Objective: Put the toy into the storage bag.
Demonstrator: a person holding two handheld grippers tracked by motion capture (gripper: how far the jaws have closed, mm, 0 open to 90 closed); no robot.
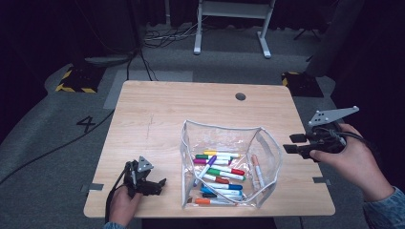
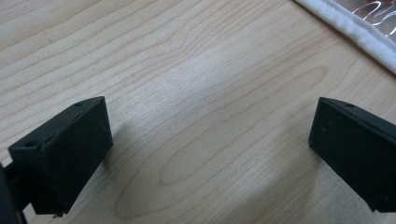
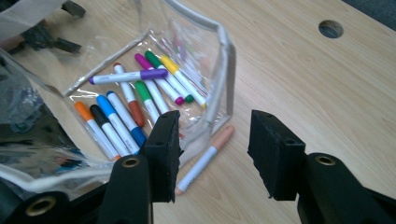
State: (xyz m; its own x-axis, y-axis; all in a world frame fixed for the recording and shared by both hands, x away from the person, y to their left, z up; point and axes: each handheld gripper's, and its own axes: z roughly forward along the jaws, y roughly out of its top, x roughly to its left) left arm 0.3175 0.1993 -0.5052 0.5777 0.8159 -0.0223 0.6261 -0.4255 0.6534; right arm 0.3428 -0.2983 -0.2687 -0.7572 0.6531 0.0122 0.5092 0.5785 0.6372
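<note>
Grippers both gape, holding nothing; the markers [image 1: 220, 172] lie in the clear pouch [image 1: 265, 143] mid-table.

Left gripper [image 1: 152, 185] rests on the table [image 1: 157, 109]; floor reads "4"; right gripper [image 3: 214, 154] view shows a peach marker [image 3: 205, 157] outside the pouch.

Black 2-jaw grippers [image 1: 154, 182], grey 3-cornered plates [image 1: 333, 115], black cables, blue sleeves.

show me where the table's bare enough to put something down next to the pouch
Bare wood: the far strip between the pouch and the cable hole, and the whole left half of the table beyond the left gripper. Crowded: inside the pouch, full of markers.
</note>
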